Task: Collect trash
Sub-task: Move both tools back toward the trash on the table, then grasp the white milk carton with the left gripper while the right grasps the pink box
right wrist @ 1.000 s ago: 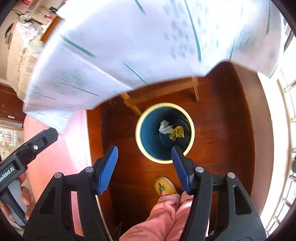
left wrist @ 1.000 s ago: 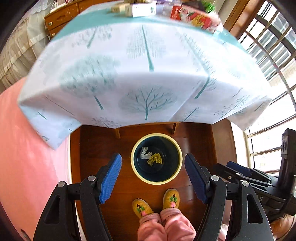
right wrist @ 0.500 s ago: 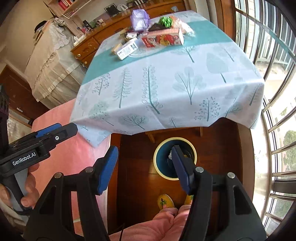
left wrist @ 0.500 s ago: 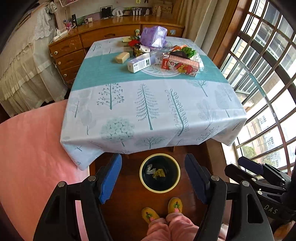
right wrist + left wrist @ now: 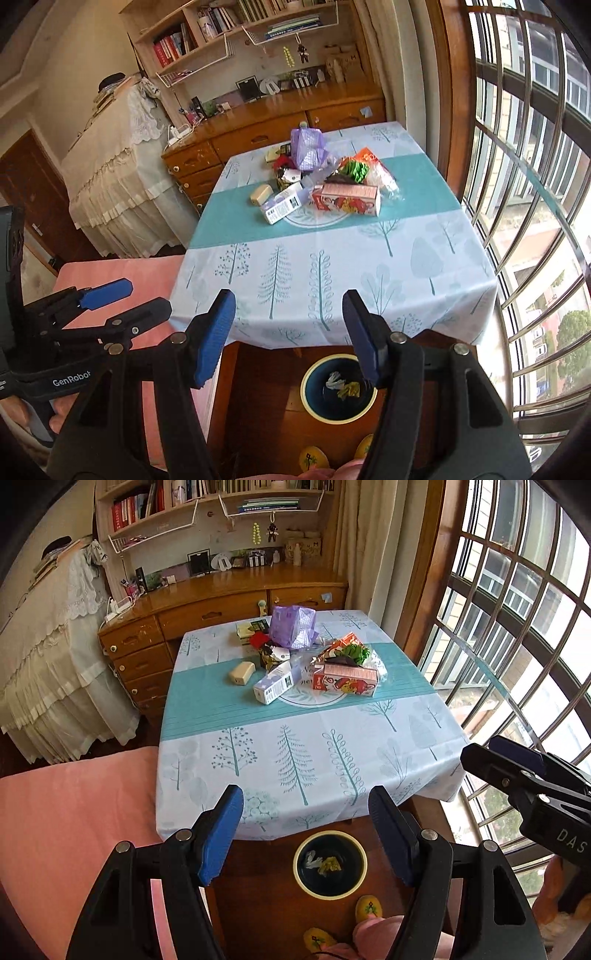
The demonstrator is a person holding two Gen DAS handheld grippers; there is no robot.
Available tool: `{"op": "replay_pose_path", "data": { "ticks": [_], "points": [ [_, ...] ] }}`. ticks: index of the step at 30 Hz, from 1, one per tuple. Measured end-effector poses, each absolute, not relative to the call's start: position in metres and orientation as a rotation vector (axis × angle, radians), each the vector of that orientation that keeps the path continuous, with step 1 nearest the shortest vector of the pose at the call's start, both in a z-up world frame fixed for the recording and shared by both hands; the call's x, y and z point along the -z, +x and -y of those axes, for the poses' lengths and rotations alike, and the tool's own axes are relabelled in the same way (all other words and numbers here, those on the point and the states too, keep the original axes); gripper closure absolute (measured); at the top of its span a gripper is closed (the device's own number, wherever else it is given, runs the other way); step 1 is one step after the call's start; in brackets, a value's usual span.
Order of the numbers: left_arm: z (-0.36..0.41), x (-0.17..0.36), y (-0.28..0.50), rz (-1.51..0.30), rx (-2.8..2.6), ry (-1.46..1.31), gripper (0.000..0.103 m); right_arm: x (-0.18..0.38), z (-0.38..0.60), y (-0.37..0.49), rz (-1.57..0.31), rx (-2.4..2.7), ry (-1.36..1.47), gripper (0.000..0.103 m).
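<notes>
Tree-print cloth covers the bench (image 5: 295,746) — litter (image 5: 314,664) heaped mid-top, bin (image 5: 330,864) on the floor below — both grippers' (image 5: 306,830) (image 5: 288,328) jaws spread, empty.

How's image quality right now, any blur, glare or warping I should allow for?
Left wrist view: sharp, window blown out, straight bars curve at the edges. Right wrist view: also sharp, table evenly daylit, bin dimmer beneath it, dark corners.

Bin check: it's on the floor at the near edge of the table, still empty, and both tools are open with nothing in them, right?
Not empty. The bin already holds a white scrap and a yellow-green scrap, as the left wrist view shows. The rest stands: it sits on the floor by the table, and the left tool and right tool are open and empty.
</notes>
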State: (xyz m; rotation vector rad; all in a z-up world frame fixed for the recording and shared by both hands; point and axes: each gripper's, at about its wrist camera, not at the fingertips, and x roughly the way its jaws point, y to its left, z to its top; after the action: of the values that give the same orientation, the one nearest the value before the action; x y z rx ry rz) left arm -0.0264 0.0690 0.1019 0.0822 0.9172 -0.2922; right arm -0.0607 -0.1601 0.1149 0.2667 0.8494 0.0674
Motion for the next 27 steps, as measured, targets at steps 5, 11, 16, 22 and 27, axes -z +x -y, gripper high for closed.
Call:
{"op": "replay_pose_path", "data": {
  "ticks": [5, 11, 16, 22, 27],
  "points": [
    [-0.075, -0.112, -0.005, -0.911, 0.296, 0.028, 0.031, -0.125, 0.169, -0.036, -0.844, -0.051, 0.230, 0.046],
    [-0.069, -0.096, 0.052, -0.946, 0.194, 0.045, 0.031, -0.102, 0.193, 0.017, -0.869, -0.065, 0.183, 0.046],
    [-0.053, -0.072, 0.121, -0.983, 0.114, 0.062, 0.031, -0.066, 0.226, 0.091, -0.912, -0.107, 0.121, 0.046],
    [-0.024, -0.024, 0.226, -1.077, 0.059, 0.091, 0.031, -0.007, 0.265, 0.192, -1.013, -0.196, 0.025, 0.046],
    [-0.004, 0.028, 0.299, -1.166, 0.046, 0.123, 0.031, 0.050, 0.281, 0.259, -1.101, -0.274, -0.060, 0.046]
  ]
}}
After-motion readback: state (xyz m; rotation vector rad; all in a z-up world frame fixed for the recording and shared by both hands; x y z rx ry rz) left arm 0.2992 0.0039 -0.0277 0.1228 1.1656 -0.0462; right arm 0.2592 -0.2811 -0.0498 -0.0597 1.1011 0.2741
